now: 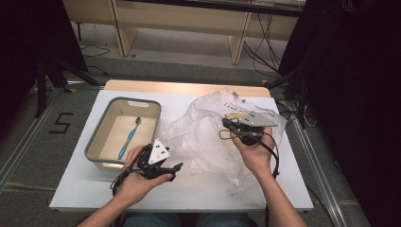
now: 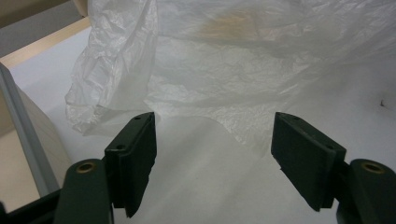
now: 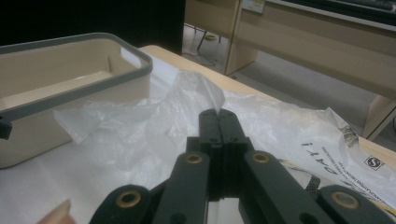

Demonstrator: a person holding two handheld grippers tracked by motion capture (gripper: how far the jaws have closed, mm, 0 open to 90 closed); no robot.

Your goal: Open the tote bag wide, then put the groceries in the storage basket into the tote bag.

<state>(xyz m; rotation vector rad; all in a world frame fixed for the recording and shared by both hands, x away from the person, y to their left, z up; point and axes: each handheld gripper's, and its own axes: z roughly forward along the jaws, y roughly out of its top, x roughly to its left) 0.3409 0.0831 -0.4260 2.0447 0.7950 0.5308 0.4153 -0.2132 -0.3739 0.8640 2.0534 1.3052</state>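
Right now I have my right gripper [image 1: 226, 124] clamped on the clear plastic bag [image 1: 208, 137], its two black jaws pressed flat together with a raised fold of the film pinched between their tips, as the right gripper view shows [image 3: 218, 114]. That bag lies crumpled across the middle and right of the white table [image 1: 85, 189], just beside the grey-rimmed tub [image 1: 97, 137], where a blue toothbrush [image 1: 130, 138] lies on the bottom. My left gripper [image 1: 177, 166] is near the front edge of the table, close to the bag's near edge; its jaws stand wide apart with nothing between them, pointing at the film's rim, which lies just beyond the tips [image 2: 215, 135].
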